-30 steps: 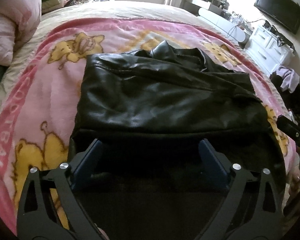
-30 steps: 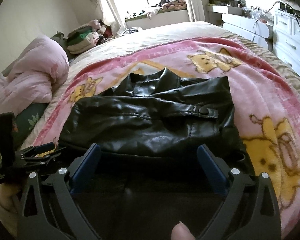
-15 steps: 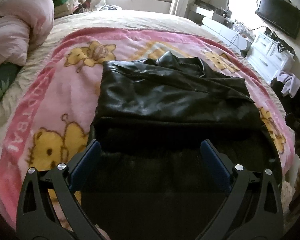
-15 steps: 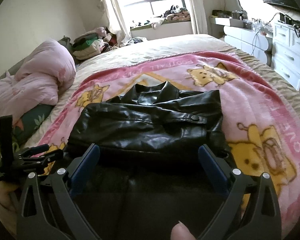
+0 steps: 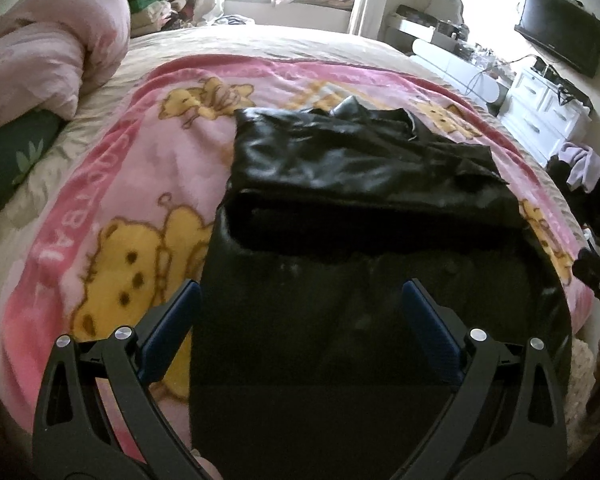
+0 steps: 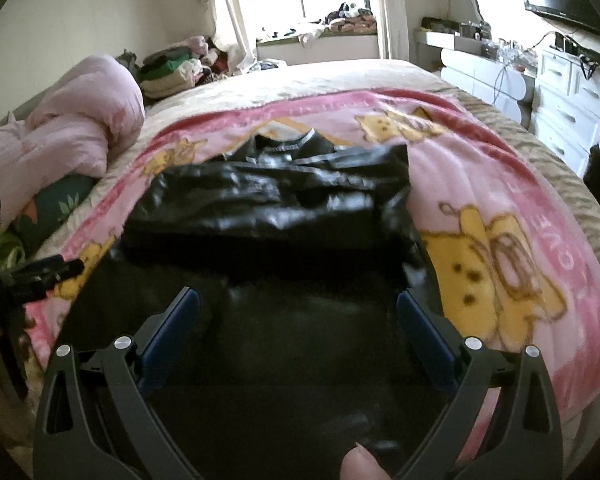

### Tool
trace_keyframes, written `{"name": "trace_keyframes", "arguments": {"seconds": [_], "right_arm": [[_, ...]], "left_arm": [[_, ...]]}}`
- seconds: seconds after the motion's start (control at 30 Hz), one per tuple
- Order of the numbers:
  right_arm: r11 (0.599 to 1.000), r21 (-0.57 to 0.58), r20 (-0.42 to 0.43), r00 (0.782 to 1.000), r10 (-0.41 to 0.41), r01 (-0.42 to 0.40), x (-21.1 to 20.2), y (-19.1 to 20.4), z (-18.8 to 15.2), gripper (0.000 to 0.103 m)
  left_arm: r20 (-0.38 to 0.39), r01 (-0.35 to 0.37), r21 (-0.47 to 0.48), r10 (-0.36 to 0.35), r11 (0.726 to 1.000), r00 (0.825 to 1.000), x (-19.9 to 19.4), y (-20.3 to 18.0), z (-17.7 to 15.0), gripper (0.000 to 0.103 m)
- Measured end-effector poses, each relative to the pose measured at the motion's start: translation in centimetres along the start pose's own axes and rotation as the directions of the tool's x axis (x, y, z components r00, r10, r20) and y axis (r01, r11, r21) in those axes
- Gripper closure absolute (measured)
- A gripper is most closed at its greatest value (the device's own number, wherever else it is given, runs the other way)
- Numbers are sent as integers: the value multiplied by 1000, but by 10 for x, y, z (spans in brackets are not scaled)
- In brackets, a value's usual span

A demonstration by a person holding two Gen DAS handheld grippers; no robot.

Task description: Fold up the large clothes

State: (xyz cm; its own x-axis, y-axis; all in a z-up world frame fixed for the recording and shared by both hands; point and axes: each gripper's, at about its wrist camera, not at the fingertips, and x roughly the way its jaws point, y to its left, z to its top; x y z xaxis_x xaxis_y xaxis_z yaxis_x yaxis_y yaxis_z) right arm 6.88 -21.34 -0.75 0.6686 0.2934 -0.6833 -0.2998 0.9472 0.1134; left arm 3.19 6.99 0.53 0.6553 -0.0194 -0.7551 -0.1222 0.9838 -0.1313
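One wide bed [image 5: 308,46] carries one pink fleece blanket with yellow bears [image 5: 148,184], and on its middle lies one black leather jacket [image 5: 340,168], partly folded. Two black grippers hover above its near hem: the left gripper [image 5: 300,304] and right gripper [image 6: 298,312], both spread wide, gripping nothing.

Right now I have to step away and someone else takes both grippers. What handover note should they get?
Left gripper: open, holding nothing.
Right gripper: open, holding nothing.
The black leather jacket lies on the pink blanket, sleeves folded in, collar at the far end.
Its near, lower part lies flat toward both grippers.
Left: probably grip that near hem and fold it up toward the collar.
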Motion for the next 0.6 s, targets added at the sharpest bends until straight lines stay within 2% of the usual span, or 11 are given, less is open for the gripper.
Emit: {"name": "trace_keyframes", "arguments": {"seconds": [0.2, 0.6], "right_arm": [[997, -36, -14, 997, -73, 72, 1, -7, -27, 5], [998, -21, -79, 995, -66, 65, 5, -20, -54, 5]], "left_arm": [[-31, -29, -6, 29, 1000, 999, 0, 11, -18, 9], [-117, -41, -33, 37, 999, 992, -1, 37, -61, 9]]}}
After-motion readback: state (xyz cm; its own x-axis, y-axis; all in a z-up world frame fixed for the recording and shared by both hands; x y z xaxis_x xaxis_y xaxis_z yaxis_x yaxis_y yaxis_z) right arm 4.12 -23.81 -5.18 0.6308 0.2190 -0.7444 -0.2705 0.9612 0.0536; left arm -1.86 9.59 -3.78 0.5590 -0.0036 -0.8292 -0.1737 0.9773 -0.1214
